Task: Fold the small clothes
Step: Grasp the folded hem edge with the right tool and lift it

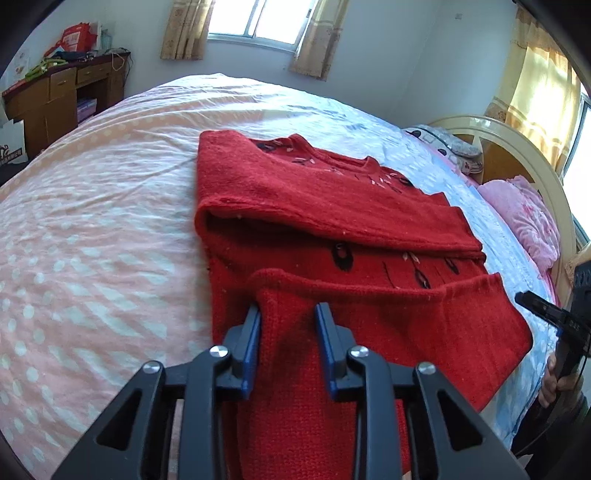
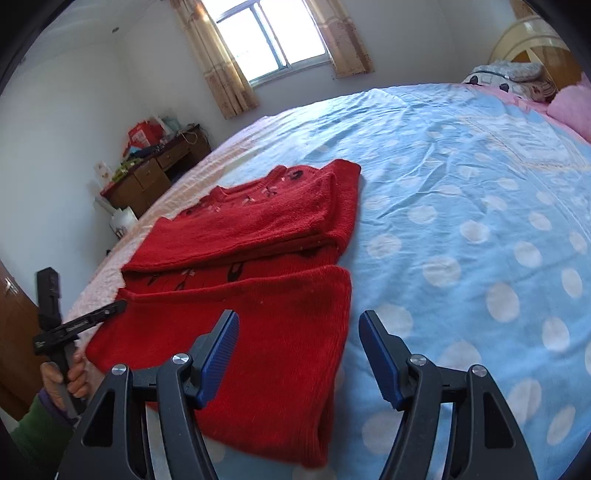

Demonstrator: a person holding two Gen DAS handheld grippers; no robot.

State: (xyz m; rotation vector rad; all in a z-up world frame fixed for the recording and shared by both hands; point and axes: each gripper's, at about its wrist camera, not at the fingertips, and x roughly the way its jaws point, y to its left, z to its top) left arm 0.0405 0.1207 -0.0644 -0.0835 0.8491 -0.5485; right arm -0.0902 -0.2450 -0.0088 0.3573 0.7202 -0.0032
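Both grippers meet the red sweater (image 1: 332,229): left (image 1: 288,314) pinches its hem, right (image 2: 299,325) gapes above.

The sweater (image 1: 332,229) lies on the bed (image 1: 92,221) — pillows (image 1: 524,210) beyond it, by the headboard (image 1: 517,147).

Honestly nothing here is readable. The red bag (image 1: 77,37) on the desk (image 1: 55,92) has print, and the left gripper (image 2: 79,325) has tiny white lettering, both too blurry.

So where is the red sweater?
The red sweater lies on the bed in both views, straddling the pink and blue halves of the spotted sheet, below the window.
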